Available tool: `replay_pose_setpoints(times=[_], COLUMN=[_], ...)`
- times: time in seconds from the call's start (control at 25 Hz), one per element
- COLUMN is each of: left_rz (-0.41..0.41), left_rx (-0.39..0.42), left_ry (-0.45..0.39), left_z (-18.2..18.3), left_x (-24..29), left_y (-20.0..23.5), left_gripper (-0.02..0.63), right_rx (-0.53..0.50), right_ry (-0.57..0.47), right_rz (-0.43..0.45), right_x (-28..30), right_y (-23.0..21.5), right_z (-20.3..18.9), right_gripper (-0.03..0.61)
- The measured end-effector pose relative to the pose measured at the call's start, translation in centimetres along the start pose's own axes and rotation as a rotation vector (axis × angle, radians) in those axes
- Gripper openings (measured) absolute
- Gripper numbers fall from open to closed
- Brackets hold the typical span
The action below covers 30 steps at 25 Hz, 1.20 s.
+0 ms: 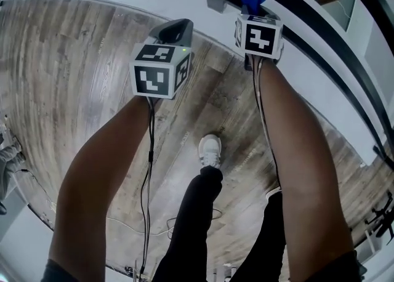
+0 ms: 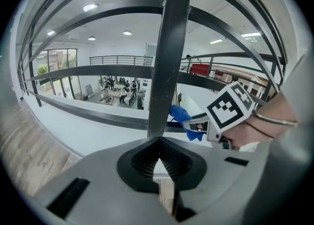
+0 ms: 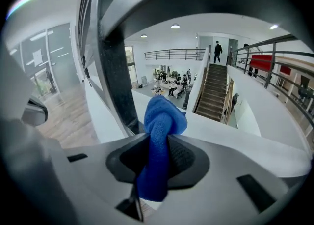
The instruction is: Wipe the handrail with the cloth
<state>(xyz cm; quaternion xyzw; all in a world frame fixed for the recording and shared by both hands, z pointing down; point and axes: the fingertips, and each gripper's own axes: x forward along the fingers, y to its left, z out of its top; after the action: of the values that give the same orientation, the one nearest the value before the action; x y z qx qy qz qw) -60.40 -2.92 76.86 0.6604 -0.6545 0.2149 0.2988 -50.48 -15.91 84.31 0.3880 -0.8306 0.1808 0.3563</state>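
Right gripper (image 3: 158,143) is clenched on a bunched blue cloth (image 3: 164,116), with the free end pushed forward, probably to rub the black handrail post (image 3: 115,71) just ahead. Left gripper (image 2: 158,145) waits nearby, jaws together and empty. No readable writing, only square patterns on each marker cube (image 1: 159,71).

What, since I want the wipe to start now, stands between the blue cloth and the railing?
Nothing visible. The right gripper is shut on the blue cloth, whose bunched tip sits right beside the dark railing post, nothing between them. The left gripper, shut and empty, is off to the side.
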Motion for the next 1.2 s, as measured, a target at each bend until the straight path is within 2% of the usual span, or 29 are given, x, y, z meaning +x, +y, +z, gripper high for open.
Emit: replay_pose_setpoints(times=[0.12,0.24,0.44,0.8,0.96,1.2], left_rz=[-0.017,-0.031,-0.044,-0.102,-0.119,-0.171], left_rx=[0.013,-0.01,-0.023,0.018,0.04,0.087], left_ry=[-0.009,-0.022,-0.017,0.005,0.018,0.039], left_z=[0.4,0.8,0.5,0.1,-0.4,-0.5], left_x=[0.3,0.9,2.5,3.9,4.8,6.9], left_y=[-2.4,-5.1,-10.4,-22.7,-28.0,-38.0], left_gripper=[0.005,0.005,0.005,0.005,0.004,0.005], right_rx=[-0.003,0.011,0.039,0.111,0.119,0.173], right_ry=[-0.021,-0.014,0.011,0.06,0.058,0.068], right_rz=[-0.028,-0.047,-0.085,-0.167,-0.172,-0.208], right_x=[-1.4,-3.1,-6.3,-13.5,-16.0,-20.4], right_y=[-2.9,-5.8,-12.1,-25.0,-30.1,-38.4], right_z=[-0.8,-2.2,-5.8,-13.0,-15.5,-19.9], right_gripper=[0.103,0.103,0.103,0.103,0.103,0.103])
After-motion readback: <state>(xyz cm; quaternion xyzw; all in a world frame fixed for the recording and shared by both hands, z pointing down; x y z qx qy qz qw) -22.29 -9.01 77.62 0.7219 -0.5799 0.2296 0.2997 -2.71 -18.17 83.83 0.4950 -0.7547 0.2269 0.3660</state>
